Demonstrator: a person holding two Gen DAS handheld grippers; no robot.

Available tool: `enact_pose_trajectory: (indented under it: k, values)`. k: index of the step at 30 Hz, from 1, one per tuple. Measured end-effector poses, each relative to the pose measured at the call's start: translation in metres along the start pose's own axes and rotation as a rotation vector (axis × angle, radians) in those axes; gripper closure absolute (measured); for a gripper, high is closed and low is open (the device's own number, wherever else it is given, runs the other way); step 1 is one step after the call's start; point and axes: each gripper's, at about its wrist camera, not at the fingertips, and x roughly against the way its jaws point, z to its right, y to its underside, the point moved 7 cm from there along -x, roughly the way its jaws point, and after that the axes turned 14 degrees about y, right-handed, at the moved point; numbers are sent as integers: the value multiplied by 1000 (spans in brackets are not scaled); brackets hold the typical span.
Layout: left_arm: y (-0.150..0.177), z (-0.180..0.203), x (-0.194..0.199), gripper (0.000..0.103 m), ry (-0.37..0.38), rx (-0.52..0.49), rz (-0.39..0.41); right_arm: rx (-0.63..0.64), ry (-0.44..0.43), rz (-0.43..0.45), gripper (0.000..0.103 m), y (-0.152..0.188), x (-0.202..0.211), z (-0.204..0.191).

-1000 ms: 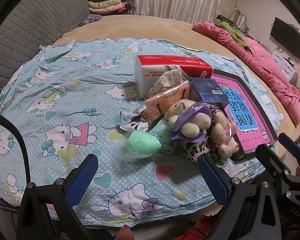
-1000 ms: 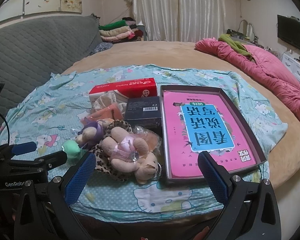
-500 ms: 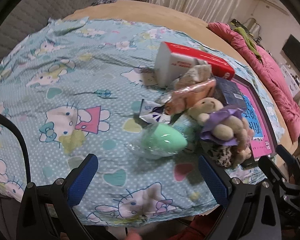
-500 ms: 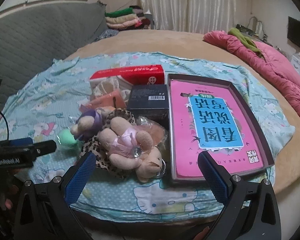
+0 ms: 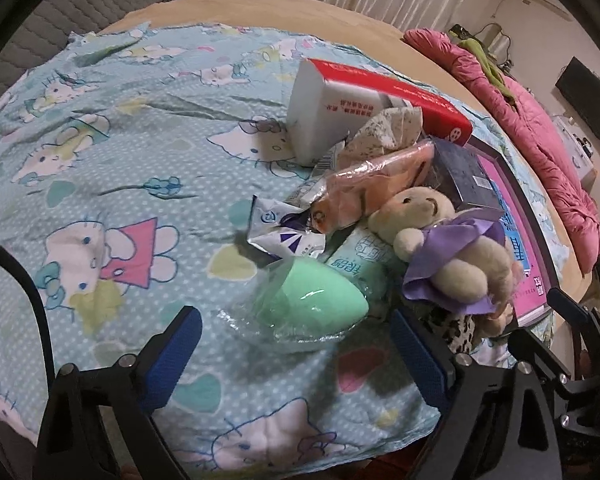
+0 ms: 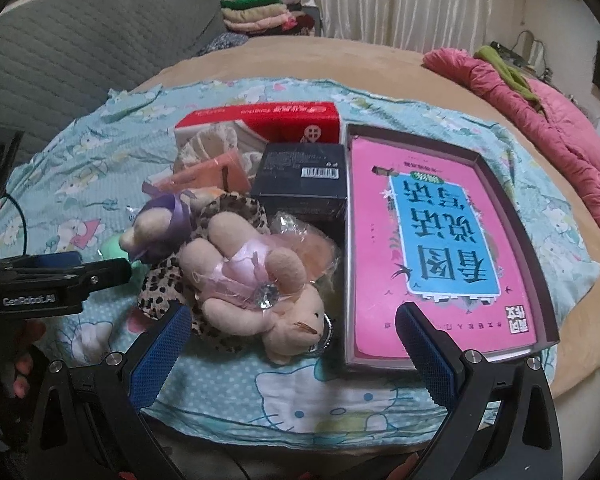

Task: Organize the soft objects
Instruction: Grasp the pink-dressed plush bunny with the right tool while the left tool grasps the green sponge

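A heap of soft things lies on the cartoon-cat sheet. A mint-green egg-shaped sponge in clear wrap sits nearest my left gripper, just ahead of and between its fingertips. The jaws are closing but the pads stand clear of it. A beige bear in a purple dress leans to the sponge's right. My right gripper is open over a bear in a pink dress, which lies on leopard-print fabric, untouched.
A red and white tissue box, a dark box and several small packets sit behind the toys. To the right, a tray holds a pink book. A pink quilt lies at far right. A grey headboard is at left.
Both grippers have come down and closer to the heap. The left one now frames the green sponge, and its jaws look slightly narrower. Nothing has been grasped.
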Motion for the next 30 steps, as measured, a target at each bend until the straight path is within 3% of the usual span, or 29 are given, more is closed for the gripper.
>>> enact_pose_trajectory:
  k: [7,13,17,20,26,30]
  values:
    - [-6,-5,-4,22,28,1,14,97,29,44,1,-11,-7,-14]
    - [-10,-8,-6,25,54,3,13,207,38,116,2,-19,-12,-33]
    - [-11,-7,-7,27,62,-6,12,240,5,137,14,-25,-17,-35]
    - [-12,-7,-9,30,72,-6,8,254,-31,120,41,-24,-25,-38]
    - [-12,-4,-12,39,94,-23,4,236,-80,153,56,-23,-16,-35]
    - [-11,0,-12,46,110,-38,7,153,-123,162,58,-26,-8,-21]
